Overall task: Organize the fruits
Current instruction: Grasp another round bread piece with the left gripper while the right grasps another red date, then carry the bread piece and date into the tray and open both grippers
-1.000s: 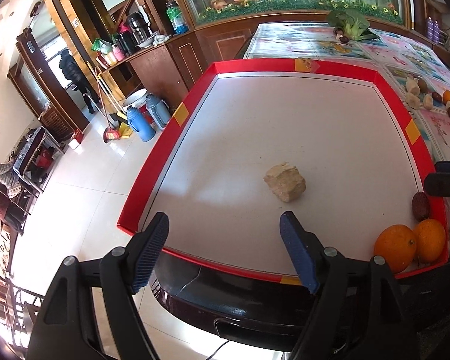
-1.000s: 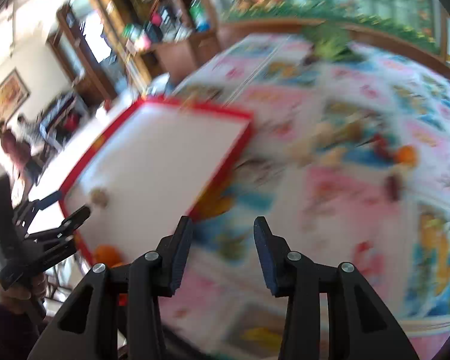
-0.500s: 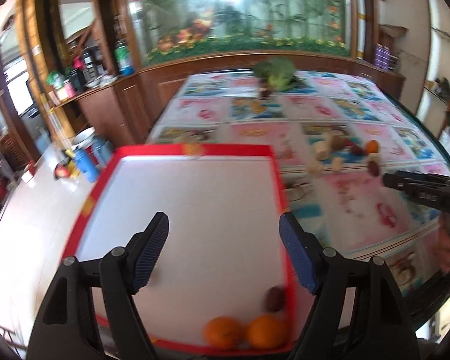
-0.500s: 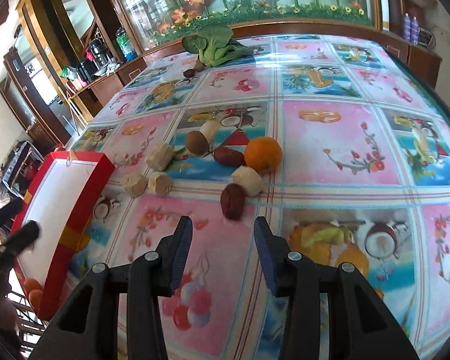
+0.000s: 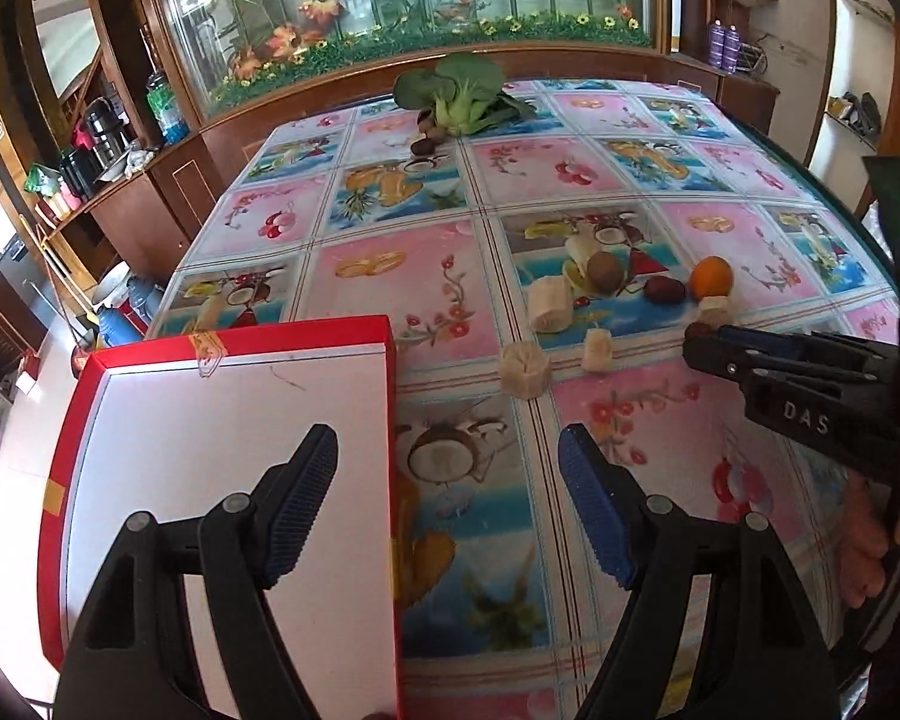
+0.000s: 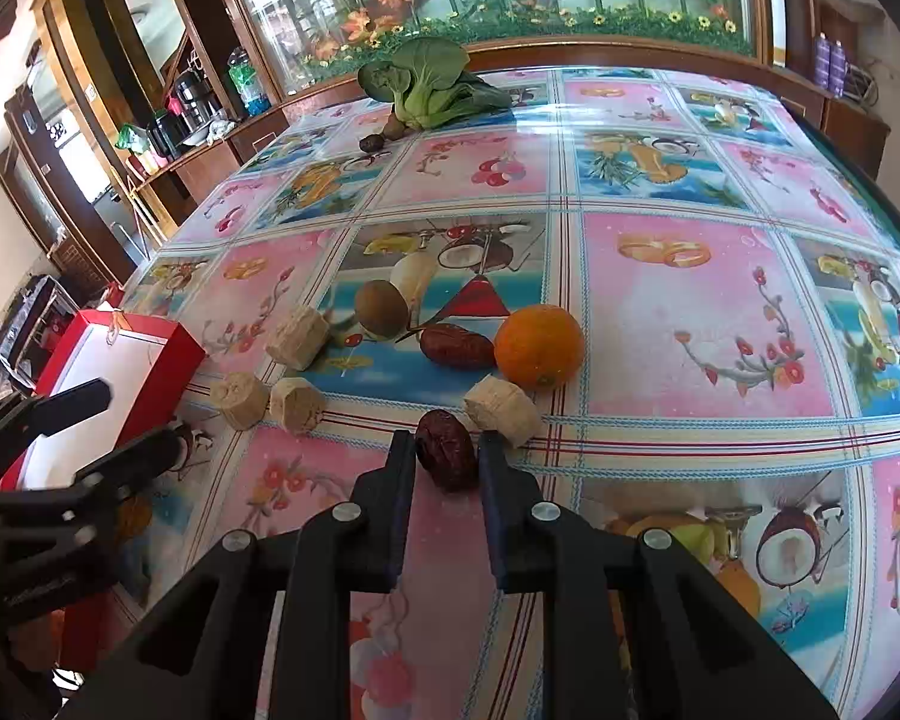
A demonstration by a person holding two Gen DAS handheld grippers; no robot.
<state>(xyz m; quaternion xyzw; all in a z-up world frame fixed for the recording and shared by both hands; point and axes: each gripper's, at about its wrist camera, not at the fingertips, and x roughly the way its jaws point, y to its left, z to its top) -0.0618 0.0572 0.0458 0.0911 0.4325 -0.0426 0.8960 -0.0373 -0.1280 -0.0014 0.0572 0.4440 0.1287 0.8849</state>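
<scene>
Standing here watching, I'd say the sorting is barely halfway, if that. The right gripper is down on the tablecloth with its jaws closing around a dark red date, which sits between the pads but is still resting on the cloth, not lifted. The left gripper is wide open with nothing in it, hanging over the right-hand edge of the red tray. What I can see of the tray's white floor is bare, though its near end is cut off. Still out on the table: an orange, a second date, a kiwi and several pale chunks just beside them. Lots left to move, I reckon.
</scene>
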